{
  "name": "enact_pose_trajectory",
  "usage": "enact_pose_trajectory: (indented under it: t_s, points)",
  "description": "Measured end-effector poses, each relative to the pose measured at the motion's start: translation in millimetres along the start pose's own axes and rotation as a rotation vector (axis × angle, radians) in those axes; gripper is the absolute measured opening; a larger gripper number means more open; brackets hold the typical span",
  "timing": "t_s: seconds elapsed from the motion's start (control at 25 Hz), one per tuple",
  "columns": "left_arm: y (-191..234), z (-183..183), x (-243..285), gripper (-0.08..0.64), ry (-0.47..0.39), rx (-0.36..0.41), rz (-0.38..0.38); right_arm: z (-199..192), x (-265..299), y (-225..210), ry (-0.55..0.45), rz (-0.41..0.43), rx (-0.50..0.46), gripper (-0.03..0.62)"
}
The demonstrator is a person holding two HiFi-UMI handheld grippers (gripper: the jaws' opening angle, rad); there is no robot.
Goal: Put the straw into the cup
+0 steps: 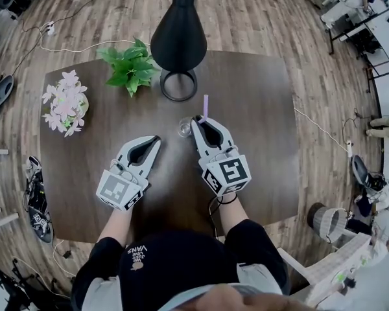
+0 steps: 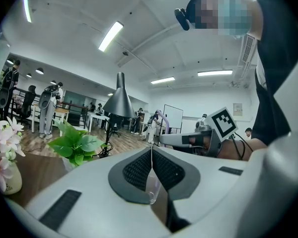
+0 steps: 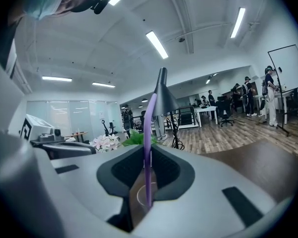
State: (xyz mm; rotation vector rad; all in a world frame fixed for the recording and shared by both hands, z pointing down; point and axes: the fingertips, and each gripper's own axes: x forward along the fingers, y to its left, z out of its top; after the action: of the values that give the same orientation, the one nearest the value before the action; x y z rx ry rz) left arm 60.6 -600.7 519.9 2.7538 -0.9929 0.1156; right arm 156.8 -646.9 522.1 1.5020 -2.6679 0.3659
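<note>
Jaws of the right gripper [image 1: 199,120] are pinched narrow on the purple straw [image 1: 205,107], which stands upright between the pads and rises above the tips. Seen along those jaws, the straw's lower end shows against the rim of the clear cup [image 1: 185,128] beyond the gap. Whether it is inside the cup or just in front of it I cannot tell. In the head view the cup stands on the dark bench [image 1: 259,109] just beside the right jaw tips, on their left. The left gripper [image 1: 155,139] has its jaws closed, tips meeting, with nothing between them; the cup shows through the gap below the tips, apart from them. This gripper is near the cup on its left side, not touching it — both grippers point away from the person. Farther back on the bench stand a black lamp [image 1: 179,37], a green plant [image 1: 131,67] and a vase of pink flowers [image 1: 65,102] — all well apart from the cup
</note>
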Motion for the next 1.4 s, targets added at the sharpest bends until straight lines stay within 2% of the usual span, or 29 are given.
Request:
enact_pose_trajectory:
  t_s: [0.08,0.2,0.68,0.88,1.0,1.16,1.4]
  points:
    - [0,-1,0,0.017,-0.002,-0.001,-0.001,-5,2,1,0.018,-0.004,0.003,0.046]
    - [0,-2,1,0.017,-0.004,-0.003,-0.003,-9,2,3,0.03,0.004,0.011,0.133]
    - [-5,8,-4,0.017,-0.025,0.004,-0.013,2,-9,14,0.013,0.016,0.0,0.138]
    - [-7,15,-12,0.017,-0.038,0.015,-0.004,11,-19,16,-0.012,-0.026,-0.03,0.137]
    - [-9,19,-17,0.017,-0.047,0.016,0.001,16,-27,18,-0.026,-0.034,-0.028,0.123]
    - [-14,26,-23,0.017,-0.061,0.026,0.003,26,-38,21,-0.05,-0.052,-0.053,0.052]
    - [-27,40,-34,0.017,-0.083,0.042,0.001,40,-56,31,-0.068,-0.056,-0.072,0.028]
